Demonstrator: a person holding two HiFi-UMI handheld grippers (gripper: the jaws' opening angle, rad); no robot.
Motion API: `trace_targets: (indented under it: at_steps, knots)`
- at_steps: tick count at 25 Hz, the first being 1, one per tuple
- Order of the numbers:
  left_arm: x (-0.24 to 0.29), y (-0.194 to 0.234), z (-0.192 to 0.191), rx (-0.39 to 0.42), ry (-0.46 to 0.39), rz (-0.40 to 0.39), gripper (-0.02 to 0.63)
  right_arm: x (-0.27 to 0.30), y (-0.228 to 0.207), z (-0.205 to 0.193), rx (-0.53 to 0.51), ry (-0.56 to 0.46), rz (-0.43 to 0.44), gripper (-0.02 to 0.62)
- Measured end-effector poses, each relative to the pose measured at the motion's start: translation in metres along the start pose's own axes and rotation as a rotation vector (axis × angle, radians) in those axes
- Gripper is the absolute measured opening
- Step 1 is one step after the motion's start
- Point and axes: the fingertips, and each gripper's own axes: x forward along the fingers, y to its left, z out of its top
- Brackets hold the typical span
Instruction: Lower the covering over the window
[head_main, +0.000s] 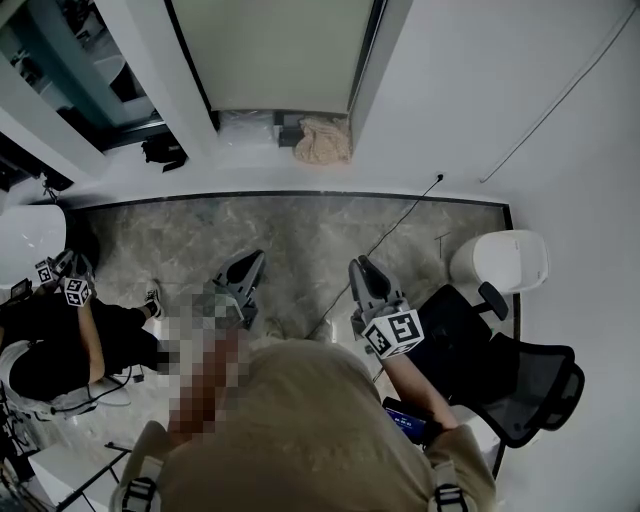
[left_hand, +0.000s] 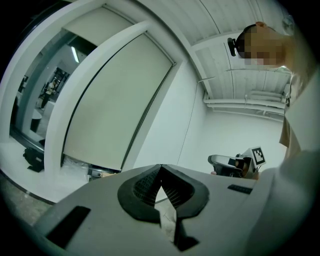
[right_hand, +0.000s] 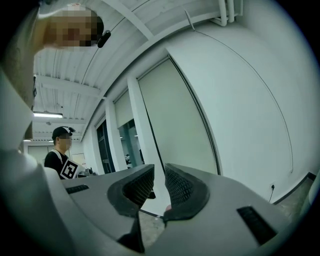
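Covering (head_main: 275, 50) hangs in the window opening at the top centre of the head view. Its bottom edge stops just short of the sill, leaving a narrow strip in which clear plastic (head_main: 245, 128) and a beige cloth (head_main: 323, 140) show. A white pillar (head_main: 160, 70) bounds it on the left and a plain white wall (head_main: 470, 90) on the right.

Left gripper (head_main: 257, 259) points level toward the window. Its fingers are clenched tip to tip with nothing between them. Right gripper (head_main: 358, 266) runs parallel, well apart from the left one. Its fingers are released, with a narrow gap between the pads and nothing in it. Neither gripper touches the covering.

Marble floor (head_main: 300, 240) lies open between the grippers and the window, edged by a dark border strip (head_main: 300, 195). A thin cable (head_main: 390, 235) crosses it diagonally from the wall.

A white seat (head_main: 505, 260) and a black office chair (head_main: 520, 385) stand on the right. A second person (head_main: 60, 345), also carrying marker cubes, is low at the left edge.
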Motion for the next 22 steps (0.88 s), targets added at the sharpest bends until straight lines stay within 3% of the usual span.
trace_targets:
  at_steps: [4, 13, 22]
  knots:
    - [0.013, -0.013, 0.001, 0.019, 0.001, -0.007, 0.017, -0.005, -0.010, 0.003, -0.010, 0.019, 0.014, 0.081]
    - [0.051, -0.058, -0.008, 0.067, 0.012, -0.022, 0.017, -0.035, -0.044, 0.005, -0.024, 0.025, 0.023, 0.083]
    - [0.086, -0.080, -0.033, 0.059, 0.017, 0.013, 0.017, -0.060, -0.096, 0.001, 0.003, 0.016, 0.001, 0.083]
